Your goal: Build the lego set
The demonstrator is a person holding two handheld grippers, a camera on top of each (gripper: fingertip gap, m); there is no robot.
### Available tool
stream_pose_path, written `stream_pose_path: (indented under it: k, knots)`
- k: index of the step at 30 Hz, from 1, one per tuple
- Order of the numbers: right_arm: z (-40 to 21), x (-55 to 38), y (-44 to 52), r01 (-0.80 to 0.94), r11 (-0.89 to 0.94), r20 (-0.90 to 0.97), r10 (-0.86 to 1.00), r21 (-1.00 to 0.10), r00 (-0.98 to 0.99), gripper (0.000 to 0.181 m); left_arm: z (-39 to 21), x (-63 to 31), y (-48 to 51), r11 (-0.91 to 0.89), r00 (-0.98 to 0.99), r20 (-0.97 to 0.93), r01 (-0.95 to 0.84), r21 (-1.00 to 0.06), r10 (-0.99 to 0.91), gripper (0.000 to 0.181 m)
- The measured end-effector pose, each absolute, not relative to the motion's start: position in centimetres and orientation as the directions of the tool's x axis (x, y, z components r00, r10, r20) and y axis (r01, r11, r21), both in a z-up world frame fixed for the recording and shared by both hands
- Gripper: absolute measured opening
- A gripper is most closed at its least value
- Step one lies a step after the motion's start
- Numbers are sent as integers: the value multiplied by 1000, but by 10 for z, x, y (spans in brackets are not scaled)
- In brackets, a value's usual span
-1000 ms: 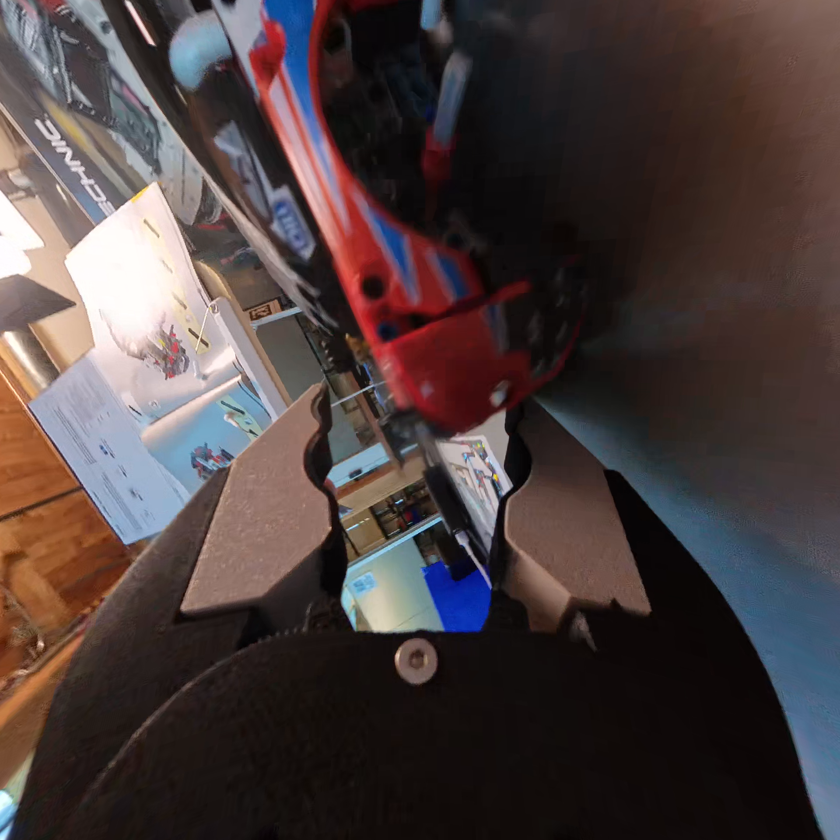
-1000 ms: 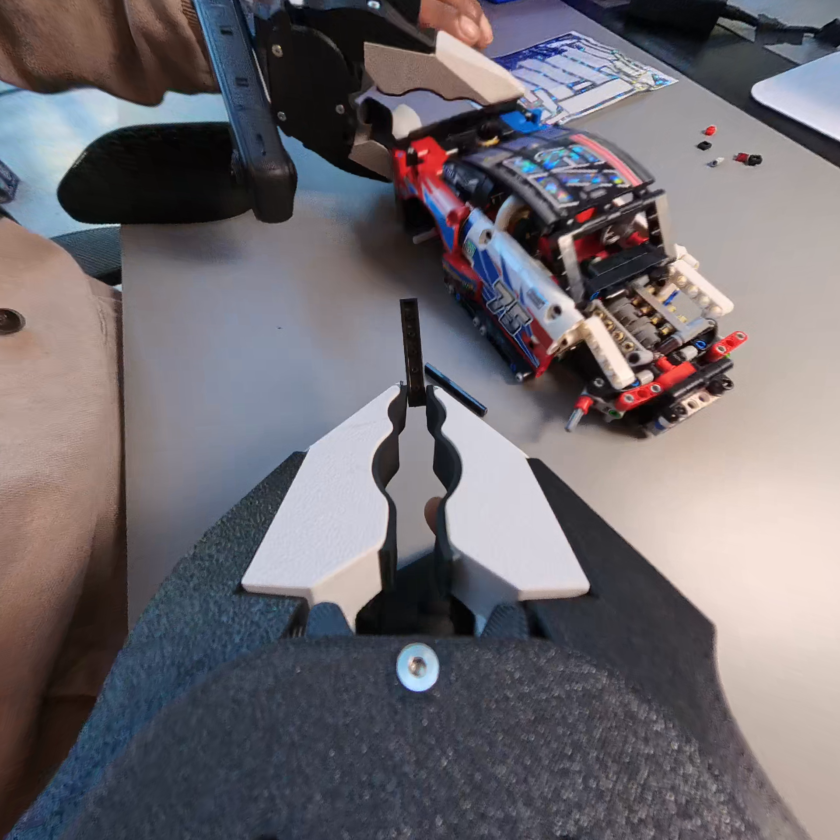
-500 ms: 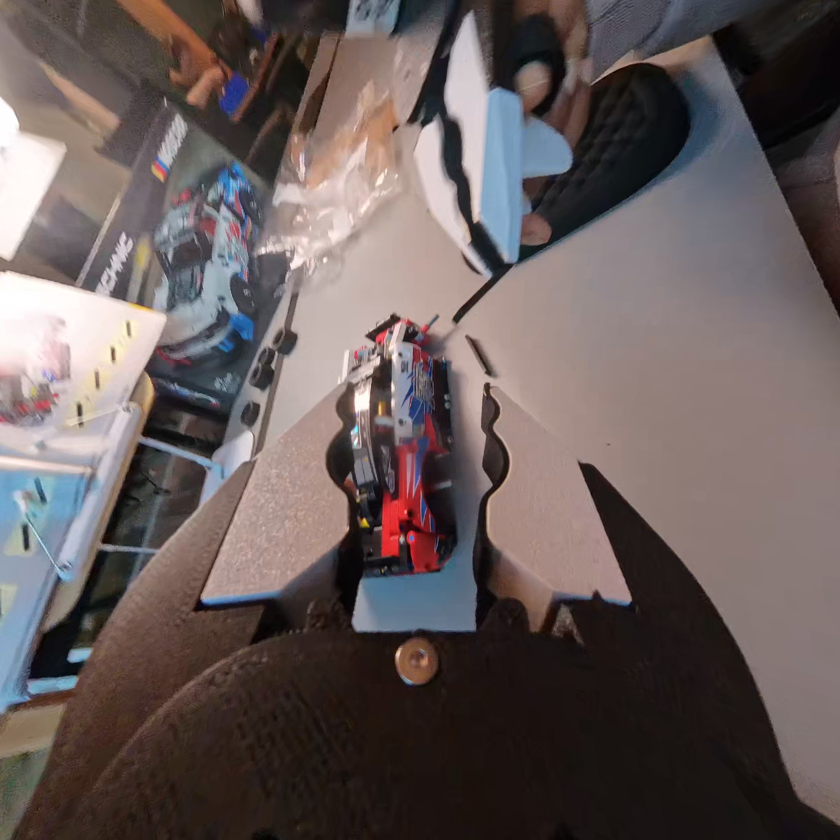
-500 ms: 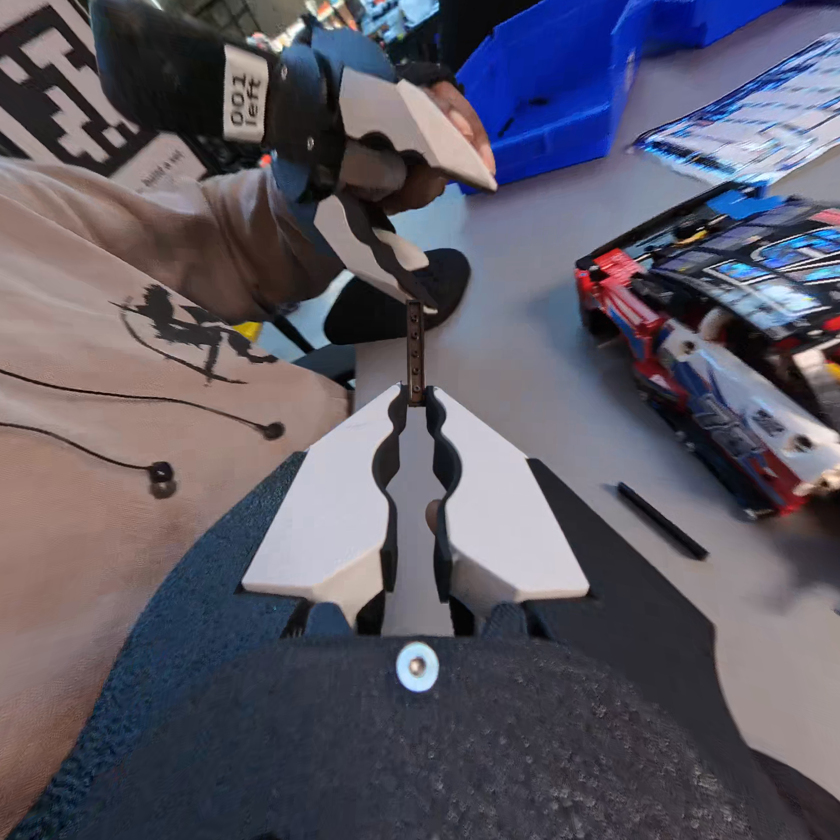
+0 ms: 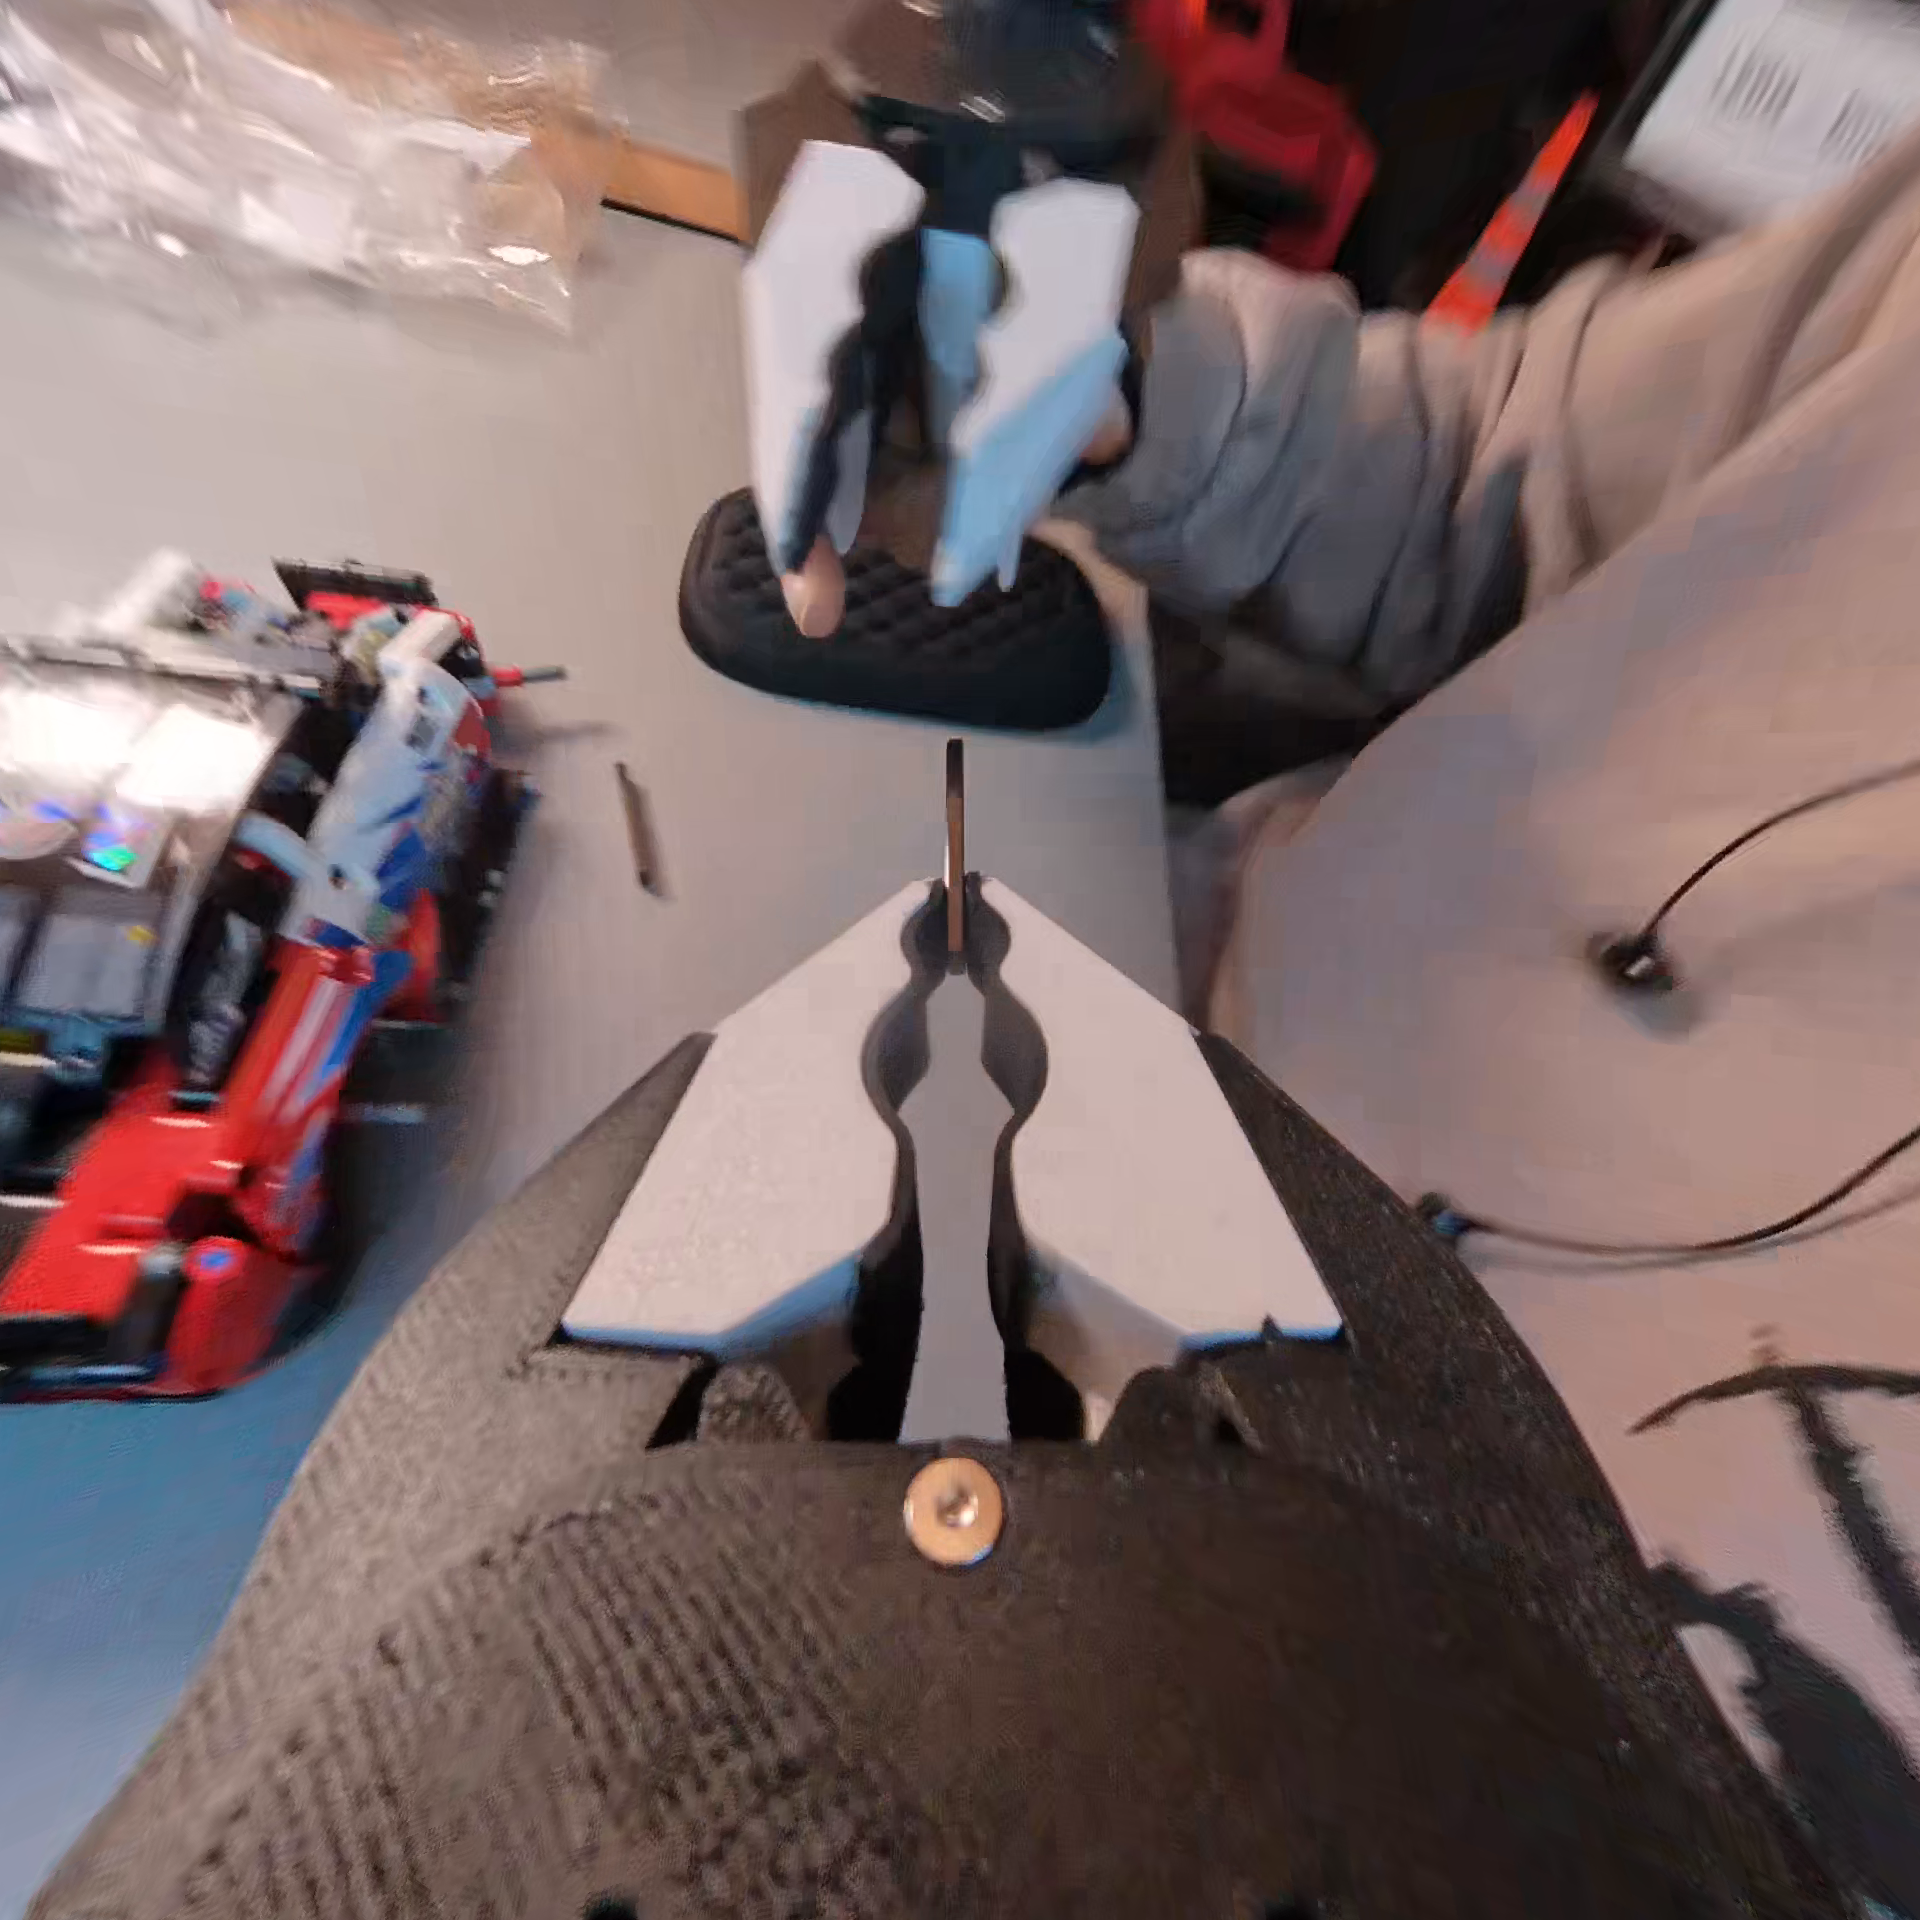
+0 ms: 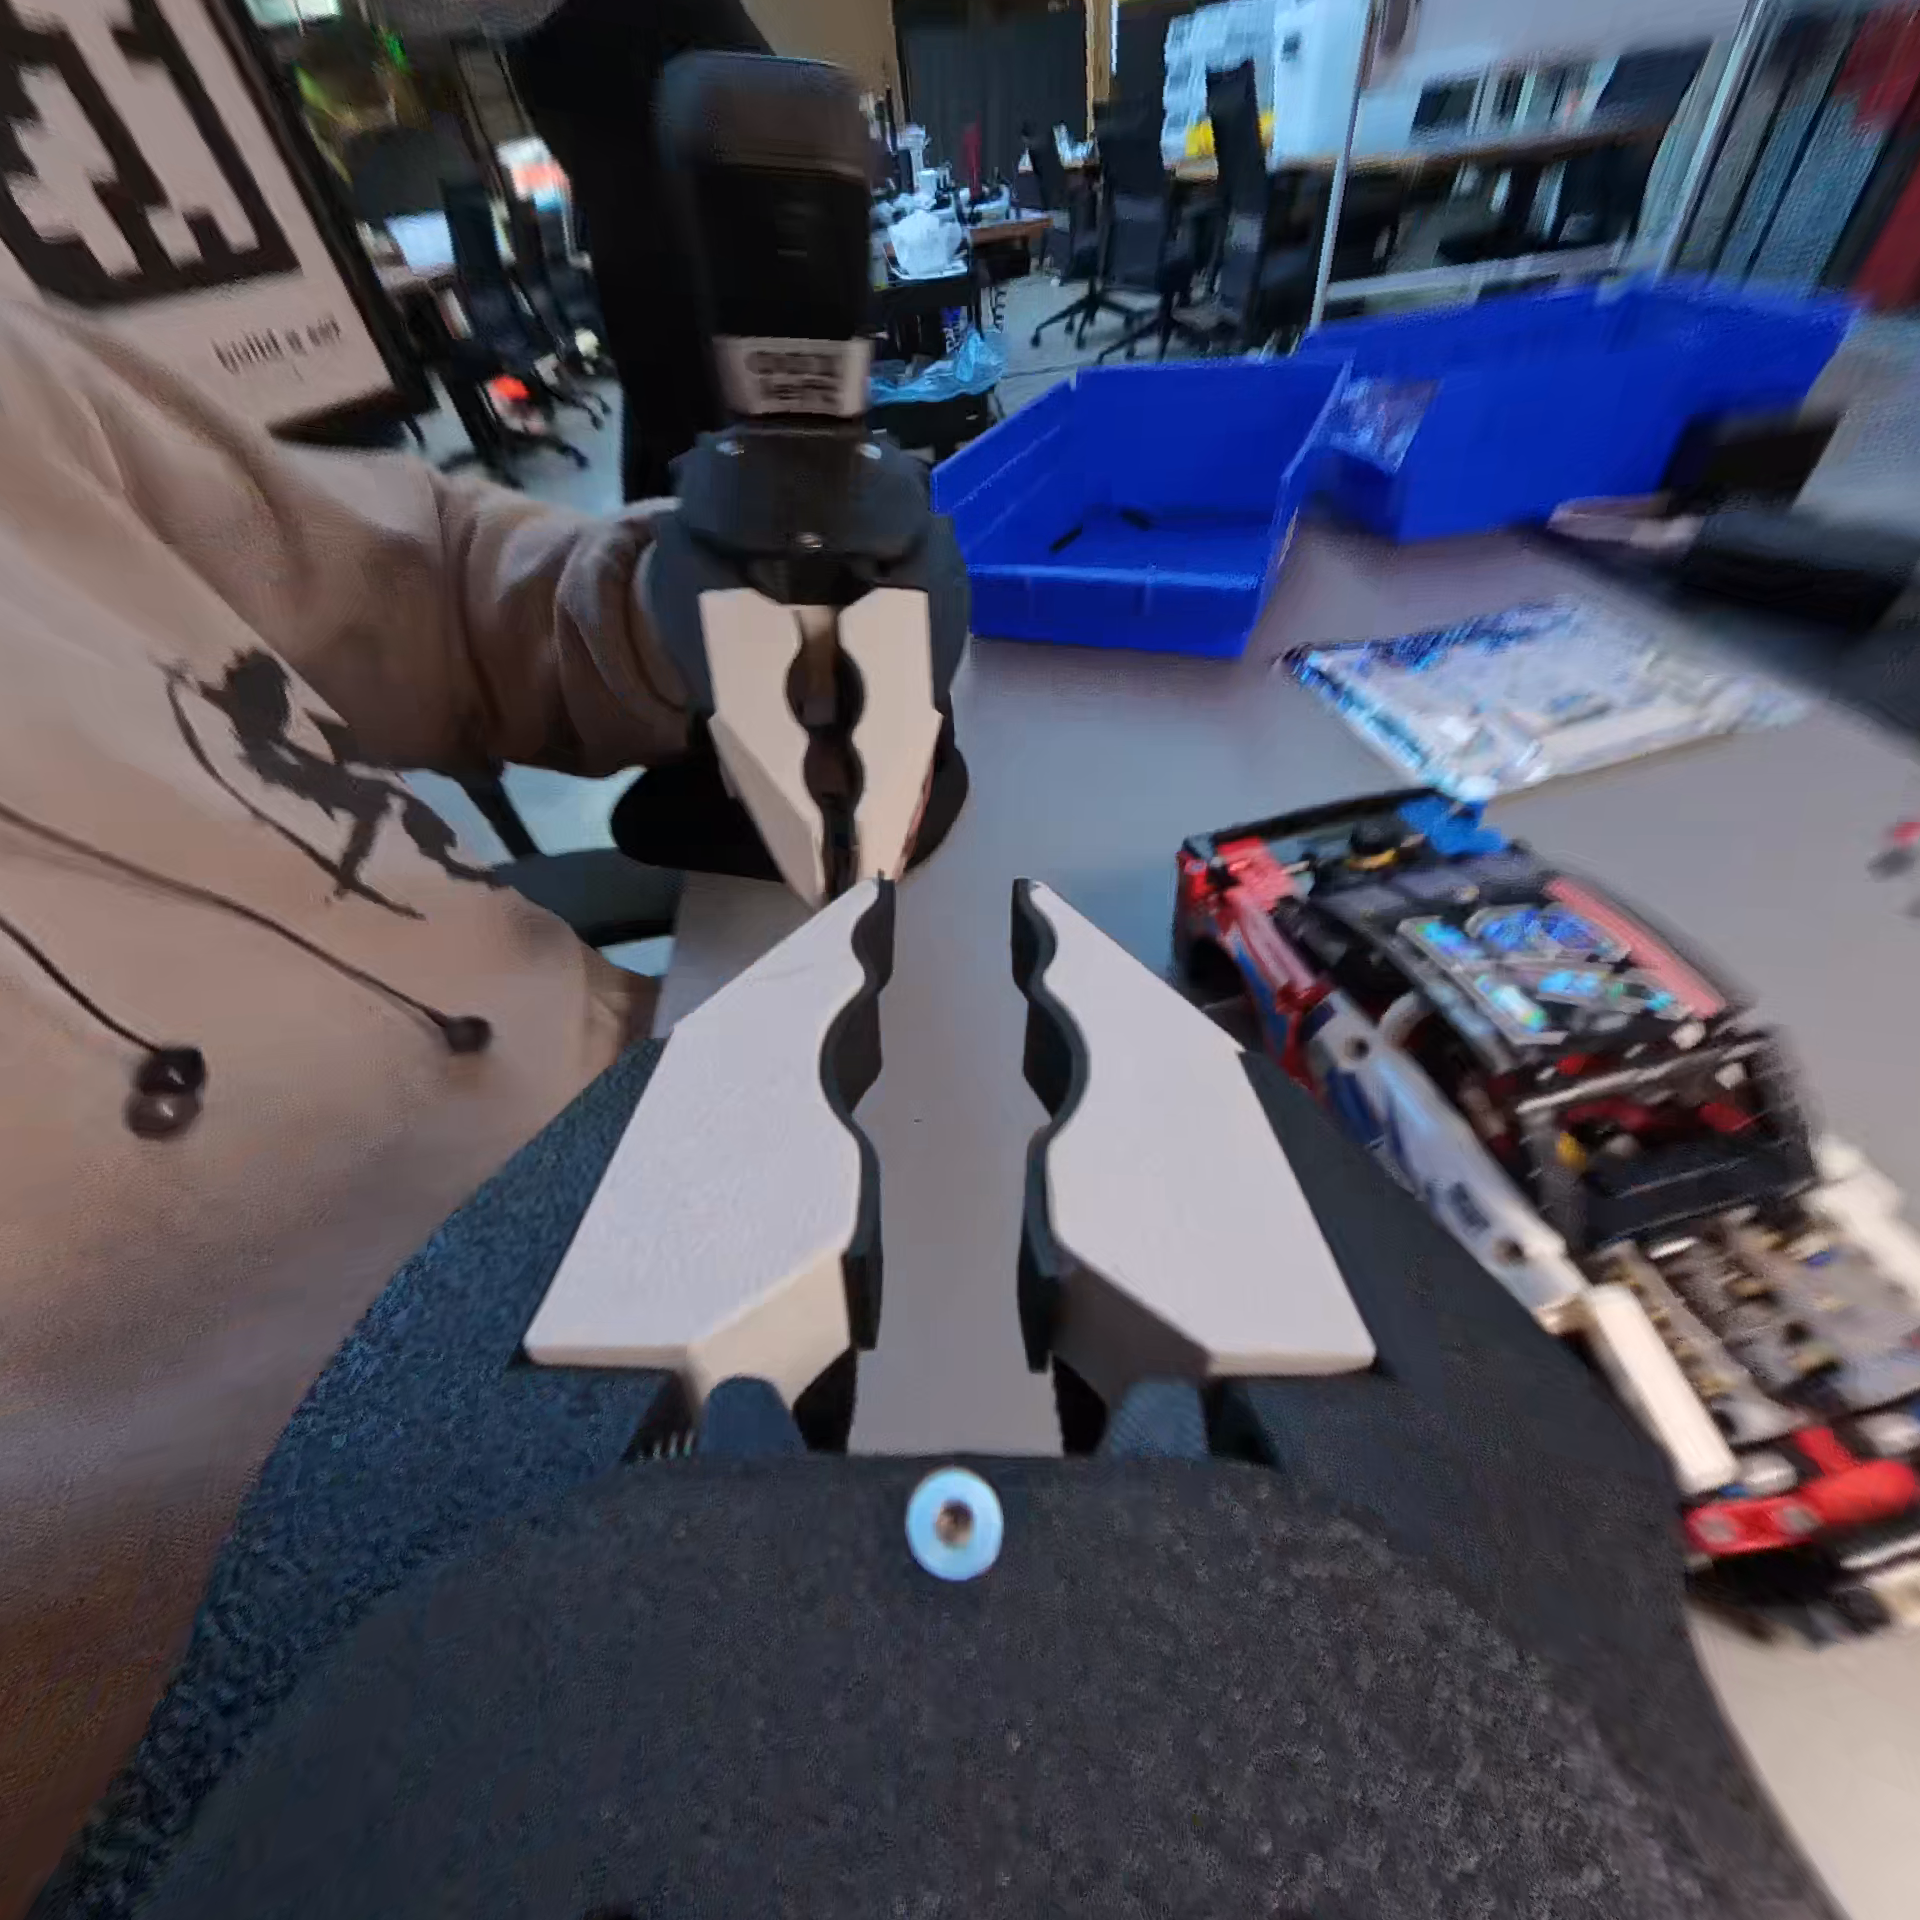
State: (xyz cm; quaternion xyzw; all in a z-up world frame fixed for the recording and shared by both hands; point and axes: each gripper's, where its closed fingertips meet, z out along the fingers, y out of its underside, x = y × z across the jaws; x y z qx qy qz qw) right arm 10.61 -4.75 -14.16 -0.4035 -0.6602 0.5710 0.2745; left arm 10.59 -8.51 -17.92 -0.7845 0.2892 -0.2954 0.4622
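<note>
- left wrist view, far left: the lego car [image 5: 208, 987], red, white and blue, sits on the grey table [image 5: 468, 436], and it's a bit blurry
- up past the car's far end there's a heap of clear plastic bags [image 5: 281, 156] on the same table
- just right of the car, apart from it, a short black axle [image 5: 636, 826] lies flat on the table
- further right of the car: the left gripper [image 5: 954, 899] has its fingers pressed together on the lower end of a thin black beam [image 5: 954, 800], which sticks straight out past the tips, up off the table
- beyond that beam, right of the car's far end, the right gripper [image 5: 878, 566] points back at the camera with its fingers spread and nothing between them, over a black chair armrest [image 5: 935, 665]
- far right, well away from the car, is the person's beige sweatshirt [image 5: 1610, 831] with black cords
- right wrist view: left of the car [image 6: 1507, 1091] the left gripper [image 6: 831, 868] points down, tips close together; I can't make out the beam here
- the right gripper [image 6: 951, 894] is just left of the car, fingers spread, nothing in them, with its left fingertip right beside the left gripper's tips
- behind the car: blue bins [image 6: 1143, 520]
- behind and right of the car: a printed sheet [image 6: 1538, 696] lying flat on the table
</note>
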Motion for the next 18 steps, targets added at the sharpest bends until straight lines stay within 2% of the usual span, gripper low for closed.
stream_pose_path:
  k: [2,3,5,7,10,14,16,18]
  knots:
    - [-138,115,-63,72,285,204,821,-956,-533,29,-174,106,-87,-578,558,510,65,-813,-655,0]
    - [-144,116,-69,55,400,314,789,-915,-527,32,-171,104,-85,-628,508,606,152,-763,-613,0]
    - [-155,112,-75,49,604,506,707,-795,-494,35,-172,104,-83,-701,426,717,229,-675,-551,0]
    - [-160,107,-80,21,714,620,621,-699,-480,32,-178,108,-82,-730,410,743,227,-645,-529,0]
    - [-171,102,-81,52,778,643,552,-626,-530,28,-182,114,-81,-743,400,754,221,-631,-521,0]
    - [-179,98,-79,79,806,630,515,-587,-582,5,-183,113,-79,-741,407,751,222,-634,-520,0]
    - [-181,96,-79,90,803,612,516,-589,-599,5,-185,111,-79,-737,411,748,225,-637,-521,0]
    - [-178,93,-79,84,773,592,545,-628,-593,5,-181,106,-79,-694,415,711,224,-684,-568,1]
